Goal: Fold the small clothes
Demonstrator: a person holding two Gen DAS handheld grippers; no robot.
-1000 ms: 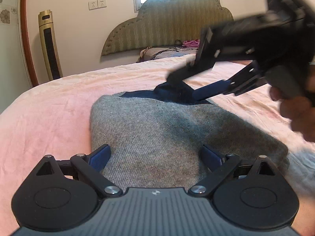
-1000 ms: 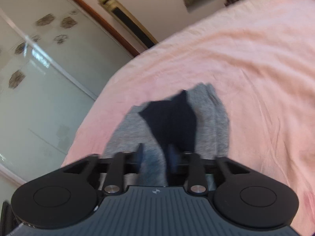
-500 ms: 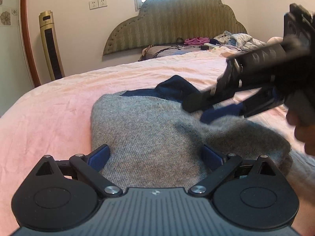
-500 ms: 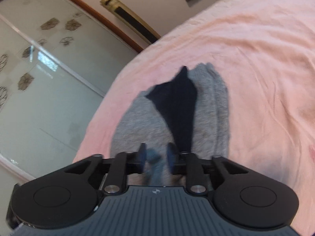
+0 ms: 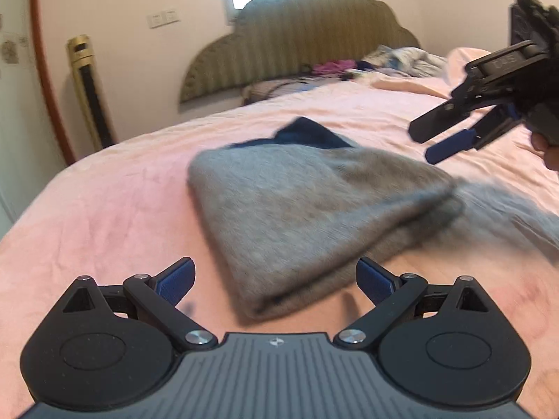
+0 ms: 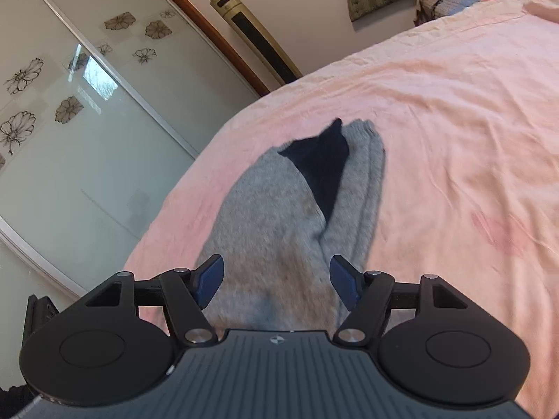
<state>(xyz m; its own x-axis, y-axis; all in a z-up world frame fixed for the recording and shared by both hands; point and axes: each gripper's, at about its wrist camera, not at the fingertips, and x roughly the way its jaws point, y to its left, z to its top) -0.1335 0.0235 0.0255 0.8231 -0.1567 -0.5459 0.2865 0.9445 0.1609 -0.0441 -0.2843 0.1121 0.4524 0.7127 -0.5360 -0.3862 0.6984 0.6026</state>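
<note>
A grey knit garment [image 5: 307, 206] with a dark navy part [image 5: 307, 134] at its far end lies folded on the pink bed [image 5: 104, 216]. My left gripper [image 5: 276, 279] is open and empty just short of its near folded edge. My right gripper [image 6: 276, 279] is open and empty above the grey garment [image 6: 276, 230]; its navy part [image 6: 323, 164] lies ahead. The right gripper also shows in the left wrist view [image 5: 433, 141], raised to the right of the garment. A loose grey part [image 5: 506, 206] trails to the right.
A padded headboard [image 5: 300, 24] with a heap of clothes [image 5: 394, 59] stands at the far end of the bed. A gold tower fan [image 5: 91, 94] stands by the wall. Glass sliding doors [image 6: 70, 122] with flower patterns run along the bed's left side.
My right gripper has opened, let go of the garment and drawn back to the right. My left gripper has pulled back from over the garment to its near edge.
</note>
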